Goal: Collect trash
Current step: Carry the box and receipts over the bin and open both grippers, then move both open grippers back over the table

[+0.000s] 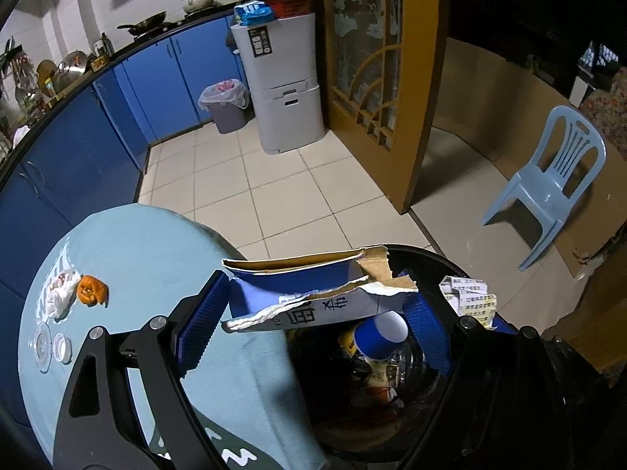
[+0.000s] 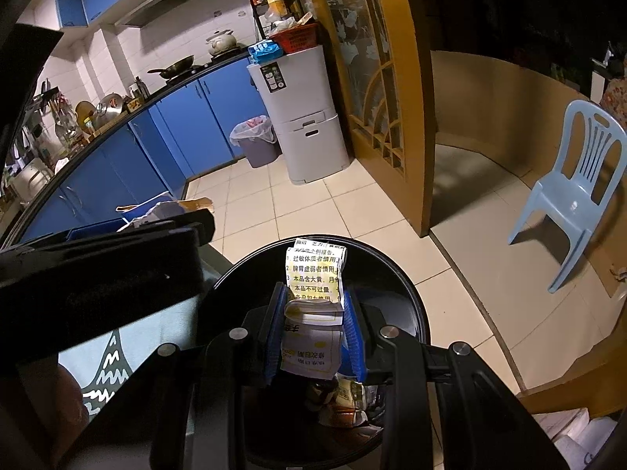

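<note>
My left gripper [image 1: 313,297] is shut on a torn blue and white cardboard box [image 1: 313,305], held level over the open black trash bin [image 1: 431,260]; each end of the box meets a blue pad. Down in the bin lie a blue paper cup [image 1: 378,337] and other rubbish. My right gripper [image 2: 313,293] is shut on a folded printed paper leaflet [image 2: 315,270], also above the black bin [image 2: 392,270]. That leaflet [image 1: 468,295] shows at the bin's right rim. On the round table [image 1: 137,243] lie a crumpled white tissue [image 1: 62,293] and an orange peel [image 1: 92,290].
Two clear plastic lids [image 1: 51,344] rest near the table's left edge. Across the tiled floor stand a grey lined bin [image 1: 225,105], a grey cabinet [image 1: 286,90], blue kitchen cupboards [image 1: 168,74], a wooden screen door [image 1: 372,78] and a light blue plastic chair [image 1: 556,180].
</note>
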